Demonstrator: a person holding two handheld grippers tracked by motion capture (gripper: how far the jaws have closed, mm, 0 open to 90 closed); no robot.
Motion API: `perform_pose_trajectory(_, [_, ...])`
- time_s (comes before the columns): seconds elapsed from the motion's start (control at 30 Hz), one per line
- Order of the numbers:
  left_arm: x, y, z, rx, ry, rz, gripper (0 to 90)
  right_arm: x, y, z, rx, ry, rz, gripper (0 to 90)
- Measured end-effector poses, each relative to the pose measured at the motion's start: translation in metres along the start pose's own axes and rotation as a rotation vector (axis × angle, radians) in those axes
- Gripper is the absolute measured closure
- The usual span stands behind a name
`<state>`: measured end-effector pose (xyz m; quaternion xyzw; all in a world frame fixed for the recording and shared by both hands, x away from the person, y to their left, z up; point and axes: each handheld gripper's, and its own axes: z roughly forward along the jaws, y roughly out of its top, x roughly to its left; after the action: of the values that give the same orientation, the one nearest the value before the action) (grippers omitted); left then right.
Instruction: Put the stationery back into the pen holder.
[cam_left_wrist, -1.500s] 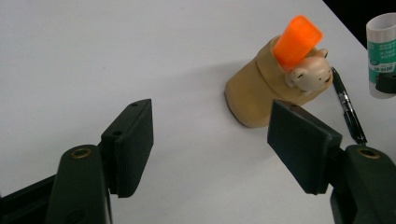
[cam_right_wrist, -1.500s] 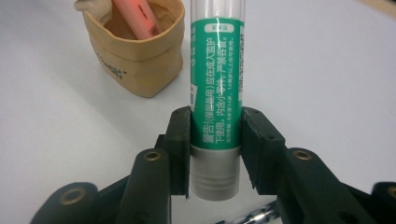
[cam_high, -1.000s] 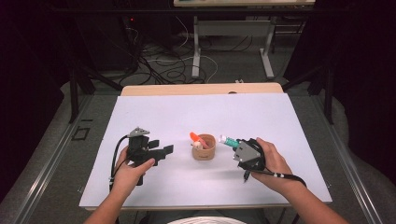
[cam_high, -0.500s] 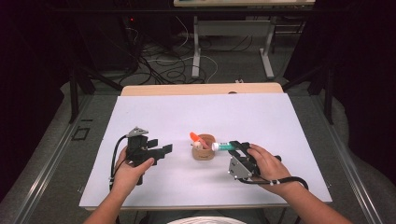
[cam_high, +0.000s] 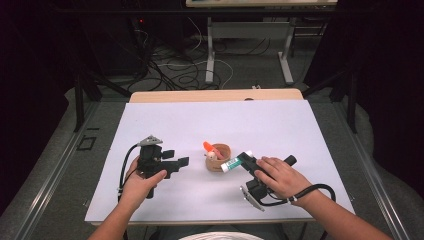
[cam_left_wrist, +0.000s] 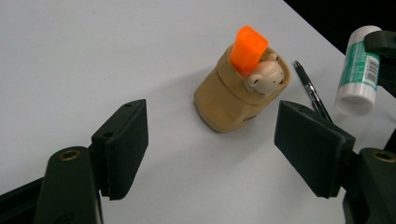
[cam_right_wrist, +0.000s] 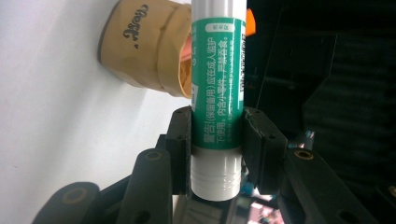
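Gripping the glue stick (cam_right_wrist: 217, 100) across its lower body, the right gripper (cam_right_wrist: 216, 140) has both jaws pressed on the green label; the right gripper view gives this grip and the printed text, which the high view renders too small to read. In the right gripper view the stick's long axis runs straight up the frame centre, with the ribbed white end at the bottom below the jaws. In the high view the glue stick (cam_high: 235, 162) lies right of centre, its long axis slanting from lower left to upper right, and its lower-left end sits just beside the tan pouch (cam_high: 220, 158).

The left gripper view shows 1 black pen (cam_left_wrist: 309, 91) lying on the white table (cam_left_wrist: 93, 56) between the tan pouch (cam_left_wrist: 233, 100) and the glue stick (cam_left_wrist: 358, 77) at the right edge of the frame. The high view does not resolve this pen.

The pouch stands upright at frame centre and holds 2 visible items: an orange piece (cam_left_wrist: 250, 46) projecting from its mouth and a small beige figure (cam_left_wrist: 266, 77) beside it.

The left gripper (cam_left_wrist: 210, 140) has its jaws apart with nothing between them, and they have just been opening; the pouch stands beyond them. In the high view the left gripper (cam_high: 172, 160) is at left of centre, held by the left hand (cam_high: 140, 182).
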<state>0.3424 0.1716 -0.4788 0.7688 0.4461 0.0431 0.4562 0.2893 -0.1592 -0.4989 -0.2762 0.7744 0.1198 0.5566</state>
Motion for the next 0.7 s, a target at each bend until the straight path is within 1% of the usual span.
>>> perform_pose_trajectory(0.03, [-0.001, 0.001, 0.000, 0.003, 0.010, 0.006, 25.3, 0.000, 0.001, 0.000, 0.000, 0.011, -0.022, 65.5])
perform_pose_trajectory(0.07, [-0.003, 0.001, 0.000, 0.003, 0.017, 0.018, 23.6, 0.000, 0.002, 0.000, -0.007, 0.003, -0.043, 65.6])
perform_pose_trajectory(0.1, [-0.004, 0.002, -0.001, 0.000, 0.025, 0.029, 21.2, 0.000, 0.002, 0.000, -0.005, 0.007, -0.068, 65.6])
perform_pose_trajectory(0.13, [-0.006, 0.002, -0.002, 0.003, 0.031, 0.045, 20.2, 0.000, 0.003, 0.001, -0.019, -0.013, -0.094, 65.6])
perform_pose_trajectory(0.17, [-0.008, 0.003, -0.002, 0.003, 0.040, 0.068, 20.0, 0.001, 0.004, 0.001, -0.012, -0.006, -0.114, 65.5])
perform_pose_trajectory(0.2, [-0.011, 0.004, -0.002, 0.004, 0.046, 0.090, 18.9, 0.001, 0.004, 0.002, -0.019, -0.014, -0.129, 65.6])
perform_pose_trajectory(0.23, [-0.012, 0.004, -0.002, 0.007, 0.052, 0.125, 18.1, 0.001, 0.005, 0.001, -0.022, -0.009, -0.158, 65.6])
perform_pose_trajectory(0.27, [-0.015, 0.005, -0.001, 0.017, 0.048, 0.132, 18.2, 0.001, 0.006, 0.002, -0.029, -0.022, -0.188, 65.5])
perform_pose_trajectory(0.3, [-0.018, 0.007, -0.001, 0.021, 0.047, 0.142, 18.4, 0.002, 0.007, 0.002, -0.034, -0.017, -0.193, 65.5])
perform_pose_trajectory(0.33, [-0.020, 0.008, -0.001, 0.022, 0.040, 0.149, 19.7, 0.001, 0.008, 0.002, -0.036, -0.012, -0.222, 65.6])
perform_pose_trajectory(0.37, [-0.023, 0.009, 0.000, 0.021, 0.025, 0.146, 21.9, 0.001, 0.009, 0.001, -0.029, -0.012, -0.236, 65.5])
perform_pose_trajectory(0.4, [-0.026, 0.011, 0.000, 0.035, 0.000, 0.139, 22.9, 0.001, 0.010, 0.002, -0.048, -0.027, -0.257, 65.5])
perform_pose_trajectory(0.43, [-0.029, 0.012, 0.000, 0.039, -0.017, 0.142, 23.8, 0.001, 0.010, 0.003, -0.065, -0.024, -0.264, 65.5])
perform_pose_trajectory(0.47, [-0.032, 0.014, 0.001, 0.046, -0.036, 0.145, 25.0, 0.001, 0.012, 0.002, -0.056, -0.020, -0.271, 65.5])
perform_pose_trajectory(0.53, [-0.039, 0.017, 0.002, 0.061, -0.057, 0.173, 28.1, 0.000, 0.013, 0.004, -0.080, -0.027, -0.281, 65.5])
perform_pose_trajectory(0.57, [-0.043, 0.017, 0.003, 0.061, -0.062, 0.175, 30.7, -0.001, 0.014, 0.005, -0.093, -0.032, -0.282, 65.5])
perform_pose_trajectory(0.6, [-0.047, 0.018, 0.004, 0.070, -0.068, 0.189, 32.6, -0.003, 0.016, 0.003, -0.071, -0.021, -0.302, 65.5])
perform_pose_trajectory(0.63, [-0.051, 0.019, 0.005, 0.085, -0.078, 0.188, 33.4, -0.005, 0.020, -0.001, -0.018, 0.002, -0.325, 65.5])
perform_pose_trajectory(0.67, [-0.053, 0.020, 0.006, 0.098, -0.081, 0.206, 34.3, -0.005, 0.021, 0.001, -0.031, -0.001, -0.328, 65.5])
perform_pose_trajectory(0.7, [-0.056, 0.021, 0.007, 0.109, -0.085, 0.223, 35.1, -0.004, 0.020, 0.003, -0.065, -0.014, -0.322, 65.5])
